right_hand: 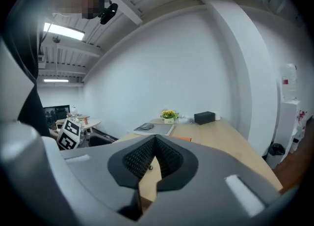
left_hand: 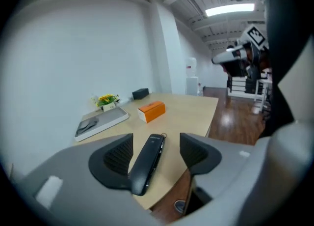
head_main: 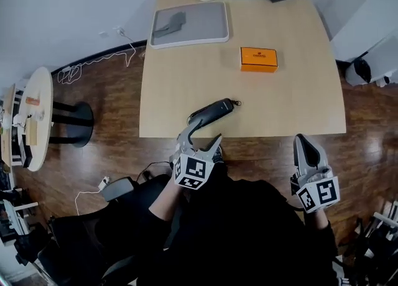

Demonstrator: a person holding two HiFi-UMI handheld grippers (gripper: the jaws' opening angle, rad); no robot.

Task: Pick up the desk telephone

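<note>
Handset (left_hand: 146, 163) lies between left tool's (left_hand: 156, 147) parted jaws; right tool's (right_hand: 155, 157) meet.

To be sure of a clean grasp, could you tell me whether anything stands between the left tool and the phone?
Nothing visible does. The phone lies on the table in line with the left tool's open jaws; the orange box and tray sit farther back.

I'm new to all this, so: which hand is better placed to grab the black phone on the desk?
Left. The left gripper has open fingers flanking the phone; the right gripper is shut, off to the side.
</note>
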